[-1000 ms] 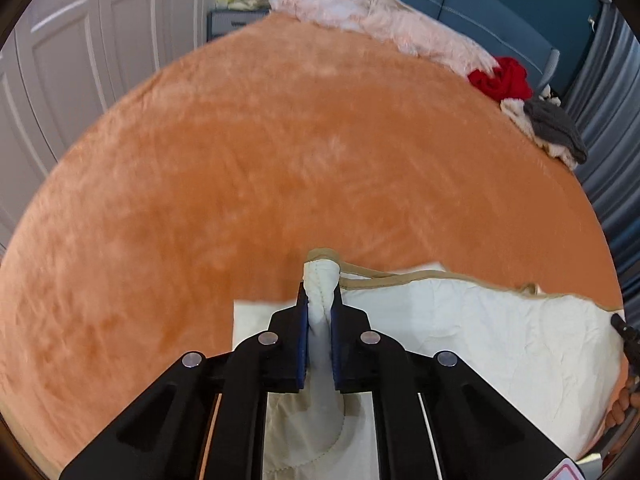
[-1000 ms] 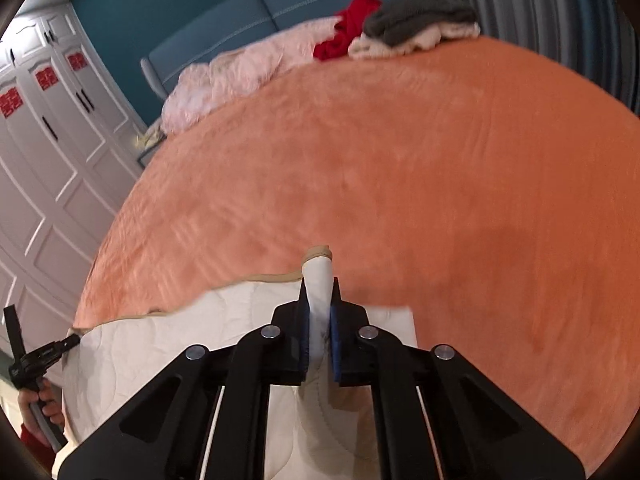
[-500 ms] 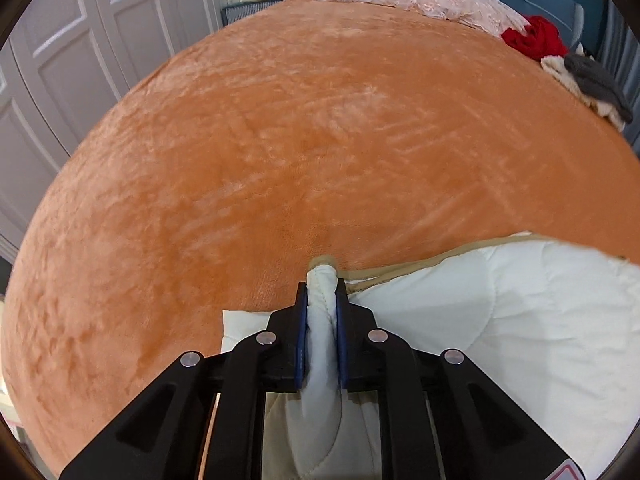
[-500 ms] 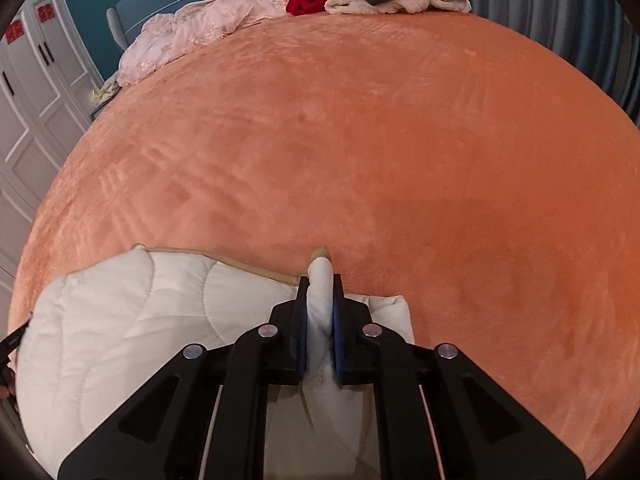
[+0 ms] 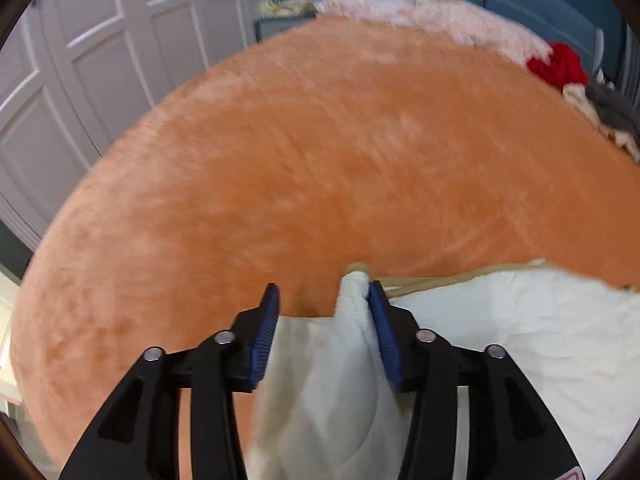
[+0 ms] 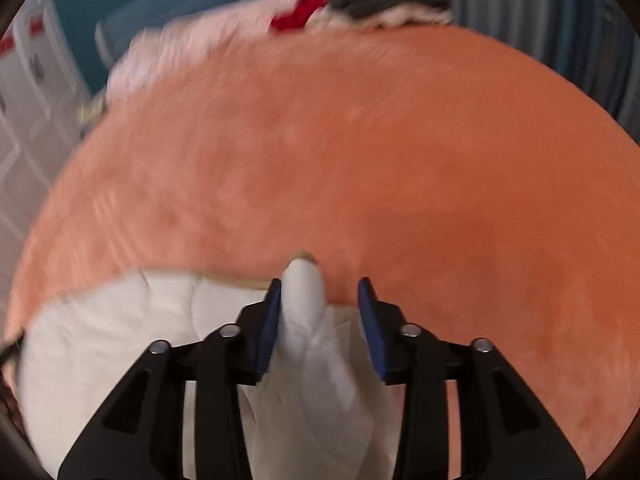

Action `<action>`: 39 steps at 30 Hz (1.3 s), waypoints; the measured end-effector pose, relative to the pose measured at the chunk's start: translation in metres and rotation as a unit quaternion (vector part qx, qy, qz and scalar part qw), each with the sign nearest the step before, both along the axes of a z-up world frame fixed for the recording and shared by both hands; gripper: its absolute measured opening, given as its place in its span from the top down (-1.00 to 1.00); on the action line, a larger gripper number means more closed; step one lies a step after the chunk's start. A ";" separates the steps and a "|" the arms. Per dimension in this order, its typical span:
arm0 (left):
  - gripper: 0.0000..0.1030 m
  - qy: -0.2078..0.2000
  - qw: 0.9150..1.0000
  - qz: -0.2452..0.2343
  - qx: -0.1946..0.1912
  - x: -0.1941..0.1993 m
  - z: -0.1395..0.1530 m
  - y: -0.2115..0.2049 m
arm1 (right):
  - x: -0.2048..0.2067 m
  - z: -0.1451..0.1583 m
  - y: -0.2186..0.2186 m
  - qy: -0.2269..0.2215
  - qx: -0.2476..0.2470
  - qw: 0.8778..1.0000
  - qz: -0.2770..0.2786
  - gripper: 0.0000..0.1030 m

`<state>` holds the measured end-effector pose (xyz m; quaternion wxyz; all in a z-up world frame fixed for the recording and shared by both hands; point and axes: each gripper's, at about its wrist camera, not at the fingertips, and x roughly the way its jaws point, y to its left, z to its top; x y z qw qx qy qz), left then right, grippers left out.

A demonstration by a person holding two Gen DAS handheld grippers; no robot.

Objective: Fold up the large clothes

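The left gripper stands about half open over the cream quilted garment. A pinched-up ridge of that cloth leans against its right pad, while the left pad is clear of it, so nothing is clamped. The right gripper is parted a little less; the same kind of ridge rests against its left pad, with the other pad apart from it.

A second ago both pairs of jaws were squeezed tight on these folds; they have just been opening, and the cloth now stands loose between them. Both views also sit closer to the bed than before, with the garment's tan-trimmed edge laid flatter on the orange blanket.

The garment lies at the near edge of the orange blanket, spreading between the two grippers. Beyond it the blanket stretches wide and bare towards the far side, where a pink cover, a red garment and grey and cream clothes are heaped along its rim. White wardrobe doors stand just past the blanket's left edge.
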<state>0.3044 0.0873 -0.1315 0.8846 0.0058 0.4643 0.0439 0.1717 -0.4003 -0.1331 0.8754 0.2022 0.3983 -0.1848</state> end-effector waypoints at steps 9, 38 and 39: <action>-0.37 -0.101 0.994 -0.014 -0.038 -0.036 0.108 -0.014 | -0.016 0.069 0.066 -0.063 -0.005 0.992 0.109 0.11; 1.00 0.013 0.986 -0.152 -0.073 -0.021 -0.052 -0.172 | 0.069 -0.053 0.185 0.031 0.008 0.974 0.226 0.97; 1.00 0.011 0.986 -0.152 -0.070 -0.021 -0.052 -0.174 | 0.069 -0.054 0.185 0.029 0.007 0.974 0.225 0.97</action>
